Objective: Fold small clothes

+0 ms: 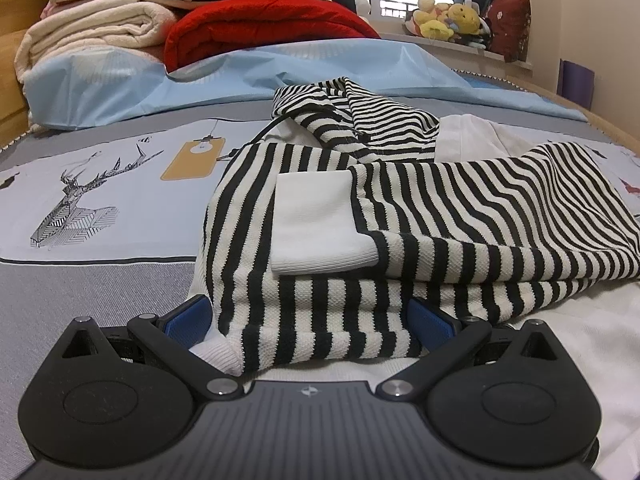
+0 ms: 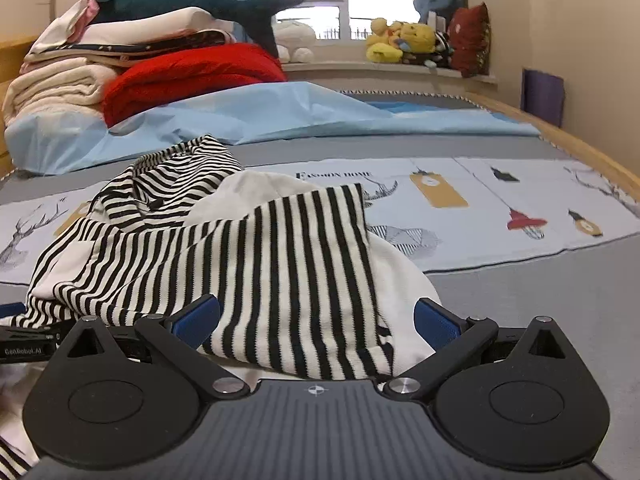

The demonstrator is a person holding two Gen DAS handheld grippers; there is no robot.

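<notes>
Striped garment: crumpled on the bed, white cuff turned up. Left hand-held gripper and right hand-held gripper: both spread wide, hem between the fingers, nothing clamped. Risk: closing may pinch several layers, dragging the bunch askew.

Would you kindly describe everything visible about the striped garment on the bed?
The striped garment is a knit top with black and white stripes and plain white ribbed cuffs. It lies crumpled and partly folded on the printed bedsheet, one sleeve laid across its body. Its near edge sits between the open fingers of both the left gripper and the right gripper.
</notes>
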